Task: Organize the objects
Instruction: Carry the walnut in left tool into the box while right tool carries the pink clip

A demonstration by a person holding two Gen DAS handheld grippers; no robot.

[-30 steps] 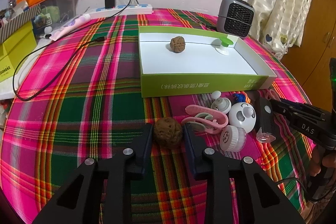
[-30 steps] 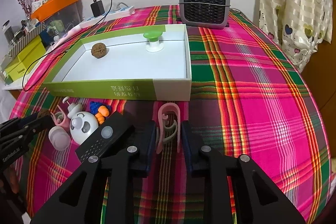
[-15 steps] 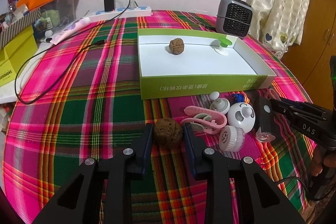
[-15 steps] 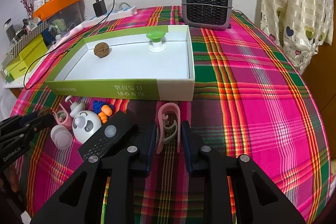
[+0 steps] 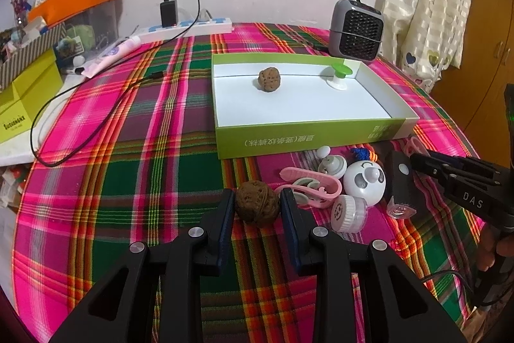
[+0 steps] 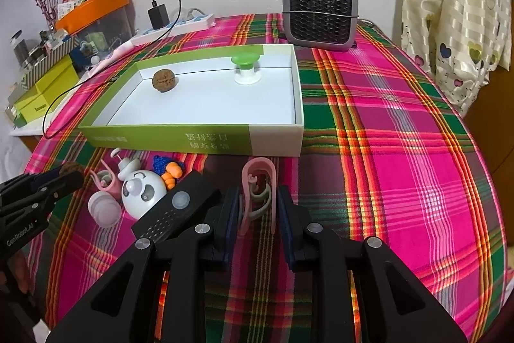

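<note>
Two hand-held grippers over a table draped in a pink, green and orange plaid cloth. The left gripper is clenched on a brown walnut, its dark-padded fingers pressing the shell from either side, low over the cloth. The right gripper is closed on a pink clip, which stands between its pads with its rounded end pointing toward the box; whether the clip rests on the cloth cannot be told.

Beyond both grippers lies the shallow green-and-white box, open at the top. Inside it, near the far wall, sit a second walnut and a green-topped white knob — well apart from each other.

Between the box's near wall and the grippers, a cluster of small items remains on the cloth: a second pink clip just beside the held walnut, a white panda-faced ball, a small white round jar, a white knobbed piece, a blue-and-orange knotted toy, and a black bar-shaped device lying just beside the right gripper's left finger.

Background — a grey fan heater at the far edge of the table, a white power strip with a black charger and its trailing cable, yellow boxes to the left, and a patterned curtain to the right
</note>
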